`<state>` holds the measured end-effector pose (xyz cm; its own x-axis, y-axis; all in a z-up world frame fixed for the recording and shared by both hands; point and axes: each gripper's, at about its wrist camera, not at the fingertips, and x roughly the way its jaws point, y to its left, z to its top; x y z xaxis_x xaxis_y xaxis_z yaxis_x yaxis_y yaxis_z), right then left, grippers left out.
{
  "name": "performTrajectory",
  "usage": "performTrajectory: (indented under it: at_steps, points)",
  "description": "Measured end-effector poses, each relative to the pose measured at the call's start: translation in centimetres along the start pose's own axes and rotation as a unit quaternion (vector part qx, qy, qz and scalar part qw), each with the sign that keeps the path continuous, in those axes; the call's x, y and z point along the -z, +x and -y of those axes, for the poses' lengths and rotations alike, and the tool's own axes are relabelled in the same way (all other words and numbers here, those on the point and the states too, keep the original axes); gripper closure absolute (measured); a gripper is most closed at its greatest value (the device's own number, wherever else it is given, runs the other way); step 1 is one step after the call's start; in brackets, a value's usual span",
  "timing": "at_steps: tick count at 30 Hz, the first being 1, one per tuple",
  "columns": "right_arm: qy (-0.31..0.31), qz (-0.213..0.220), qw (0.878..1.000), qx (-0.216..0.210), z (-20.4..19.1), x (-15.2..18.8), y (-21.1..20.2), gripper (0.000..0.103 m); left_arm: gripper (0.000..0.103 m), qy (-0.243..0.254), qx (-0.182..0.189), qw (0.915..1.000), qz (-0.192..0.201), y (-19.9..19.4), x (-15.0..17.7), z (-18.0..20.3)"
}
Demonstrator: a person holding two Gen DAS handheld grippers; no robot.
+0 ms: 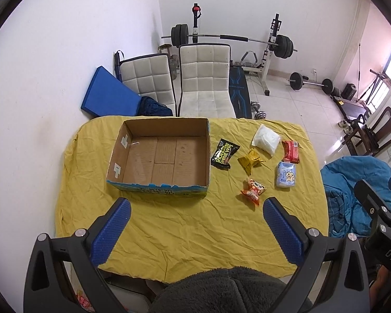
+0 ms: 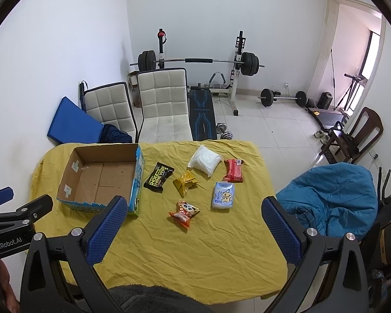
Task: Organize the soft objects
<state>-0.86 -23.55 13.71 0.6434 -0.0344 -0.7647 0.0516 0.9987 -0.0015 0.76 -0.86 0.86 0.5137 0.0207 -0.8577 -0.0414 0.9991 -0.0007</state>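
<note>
An empty cardboard box (image 1: 159,154) (image 2: 101,180) stands on the left of a yellow-clothed table (image 1: 195,224) (image 2: 195,242). Right of it lie several soft packets: a black shoe-wipes pack (image 1: 224,154) (image 2: 159,178), a gold packet (image 1: 250,160) (image 2: 185,182), an orange snack bag (image 1: 253,190) (image 2: 185,212), a white pouch (image 1: 266,139) (image 2: 204,163), a red pack (image 1: 290,151) (image 2: 233,170) and a blue tissue pack (image 1: 286,174) (image 2: 223,195). My left gripper (image 1: 195,232) and right gripper (image 2: 193,229) are open and empty above the table's near edge.
Two white chairs (image 1: 203,78) (image 2: 164,101) stand behind the table, with a blue mat (image 1: 109,96) leaning on the wall. A blue jacket (image 2: 333,198) lies at the table's right. A barbell rack (image 2: 198,62) and weights stand at the back.
</note>
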Motion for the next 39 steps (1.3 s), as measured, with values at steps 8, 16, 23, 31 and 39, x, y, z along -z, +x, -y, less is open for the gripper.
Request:
performTrajectory:
  at_steps: [8,16,23,31,39]
  points:
    - [0.0,0.001,1.0,0.0,-0.1,-0.4,0.1,0.0,0.0,0.001,-0.001,1.0,0.001,0.0,0.0,0.0]
    - [-0.002,0.005,1.0,0.001,0.1,-0.5,0.3,0.0,0.0,0.0,0.001,1.0,0.003,0.1,-0.8,-0.2]
    - [-0.002,0.01,1.0,0.001,0.1,-0.6,0.3,0.0,0.0,0.001,0.001,1.0,0.003,0.1,-0.7,-0.3]
    - [-0.003,0.01,1.0,-0.001,0.0,-0.8,0.3,0.0,0.0,0.001,0.0,1.0,0.008,0.1,-0.6,-0.2]
    - [-0.002,0.009,1.0,-0.003,0.0,-0.7,0.2,0.0,0.0,0.002,-0.002,1.0,0.007,0.0,-0.4,-0.1]
